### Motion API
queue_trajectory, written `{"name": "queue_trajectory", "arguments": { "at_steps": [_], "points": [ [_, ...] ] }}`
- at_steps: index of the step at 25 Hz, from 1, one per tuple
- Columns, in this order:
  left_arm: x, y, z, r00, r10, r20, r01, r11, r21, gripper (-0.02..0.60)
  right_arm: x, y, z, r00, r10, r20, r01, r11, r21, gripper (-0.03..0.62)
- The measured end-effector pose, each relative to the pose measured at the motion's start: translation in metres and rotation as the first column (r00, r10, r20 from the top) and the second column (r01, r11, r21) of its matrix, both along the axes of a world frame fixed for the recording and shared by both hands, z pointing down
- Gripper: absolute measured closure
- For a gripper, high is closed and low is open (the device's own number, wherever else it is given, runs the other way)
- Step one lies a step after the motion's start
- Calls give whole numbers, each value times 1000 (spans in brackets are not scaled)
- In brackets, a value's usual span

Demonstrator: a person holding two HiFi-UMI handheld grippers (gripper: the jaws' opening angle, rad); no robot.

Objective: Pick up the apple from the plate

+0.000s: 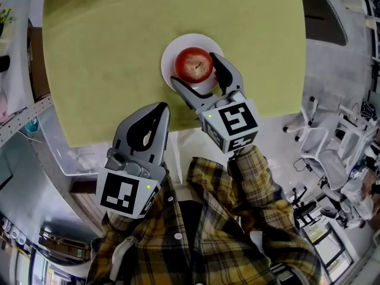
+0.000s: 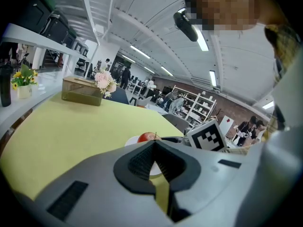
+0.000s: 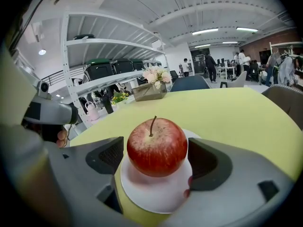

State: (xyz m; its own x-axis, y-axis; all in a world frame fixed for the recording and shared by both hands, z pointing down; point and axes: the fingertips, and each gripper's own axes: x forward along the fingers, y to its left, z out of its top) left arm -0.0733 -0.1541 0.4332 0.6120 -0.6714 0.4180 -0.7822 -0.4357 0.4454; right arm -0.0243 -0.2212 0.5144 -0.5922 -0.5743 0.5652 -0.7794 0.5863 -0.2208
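So the apple (image 1: 194,64) is sitting upright on the white plate (image 1: 170,50), pretty close to the near edge of the yellow-green counter (image 1: 107,58). The right tool (image 1: 195,69) is wide open with one jaw on each side of the apple, not clamped on it. The left tool (image 1: 160,108) hangs at the counter's near edge, jaws pressed together, holding nothing.

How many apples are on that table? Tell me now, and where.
1. The round red apple sits on the white round plate, between the open right tongs; no other shows.
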Motion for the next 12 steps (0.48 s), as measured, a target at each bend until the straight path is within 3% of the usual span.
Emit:
{"name": "queue_trajectory", "arguments": {
  "at_steps": [12],
  "points": [
    [-1,-1,4,1000,-4,-4,4,1000,-11,575,3,-6,5,1000,10,-26,-10,1000,-16,197]
  ]
}}
